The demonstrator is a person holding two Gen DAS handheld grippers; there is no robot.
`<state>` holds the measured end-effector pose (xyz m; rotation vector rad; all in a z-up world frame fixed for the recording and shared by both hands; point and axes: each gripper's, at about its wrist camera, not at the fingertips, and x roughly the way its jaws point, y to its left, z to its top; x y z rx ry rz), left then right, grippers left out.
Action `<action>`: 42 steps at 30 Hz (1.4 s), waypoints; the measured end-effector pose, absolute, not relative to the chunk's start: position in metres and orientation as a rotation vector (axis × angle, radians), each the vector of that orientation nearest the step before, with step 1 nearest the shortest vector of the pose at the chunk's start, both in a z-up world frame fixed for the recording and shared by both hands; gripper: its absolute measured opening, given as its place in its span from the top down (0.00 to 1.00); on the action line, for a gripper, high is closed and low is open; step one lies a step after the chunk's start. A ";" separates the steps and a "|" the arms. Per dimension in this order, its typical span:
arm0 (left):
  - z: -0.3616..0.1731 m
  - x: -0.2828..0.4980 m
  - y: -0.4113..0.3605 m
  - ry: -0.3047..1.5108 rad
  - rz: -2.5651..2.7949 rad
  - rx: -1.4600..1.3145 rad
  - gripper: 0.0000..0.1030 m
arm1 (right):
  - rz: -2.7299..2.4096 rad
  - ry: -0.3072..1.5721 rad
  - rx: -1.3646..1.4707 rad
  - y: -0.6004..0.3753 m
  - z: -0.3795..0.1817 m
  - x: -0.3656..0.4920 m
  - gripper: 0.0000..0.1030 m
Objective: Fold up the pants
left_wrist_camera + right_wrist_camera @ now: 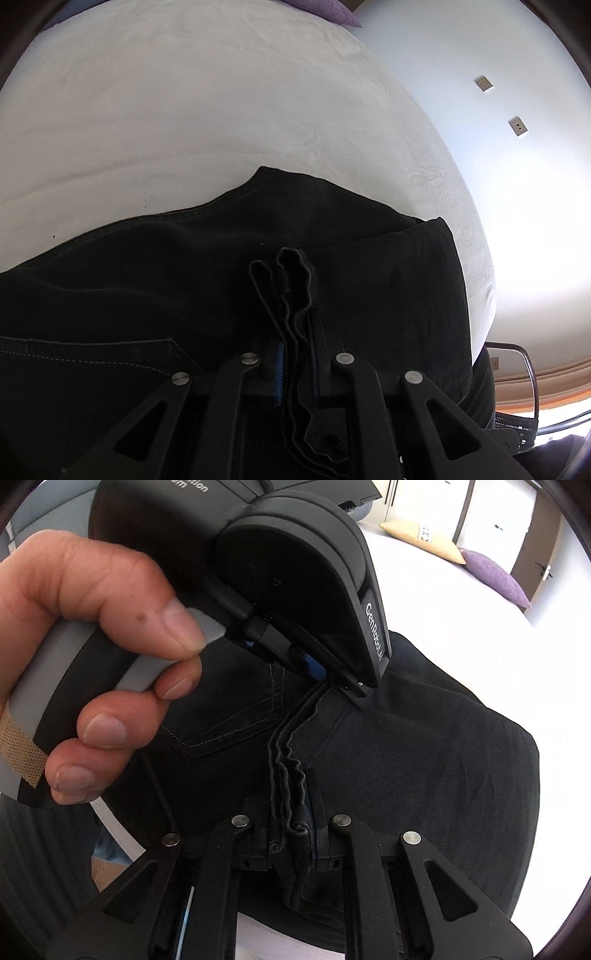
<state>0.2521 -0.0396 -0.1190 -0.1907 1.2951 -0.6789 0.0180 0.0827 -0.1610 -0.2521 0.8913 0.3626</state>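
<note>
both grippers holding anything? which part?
Yes. Left gripper and right gripper each pinch the bunched layered edge of the black pants.

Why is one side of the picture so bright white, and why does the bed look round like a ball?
Left wrist view: strong light washes out the pale wall at right, and the fisheye lens bends the white bed sheet into a dome. Right wrist view: the black denim pants are dark yet their stitching is sharp; the hand looms large.

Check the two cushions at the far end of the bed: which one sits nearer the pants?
The purple cushion. In the right wrist view it lies closer to the black pants than the beige cushion, which sits further back on the white bed.
</note>
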 end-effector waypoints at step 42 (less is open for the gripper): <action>-0.133 0.144 -0.080 1.113 -0.286 0.271 0.28 | 0.681 1.061 0.913 -0.243 -0.221 0.201 0.78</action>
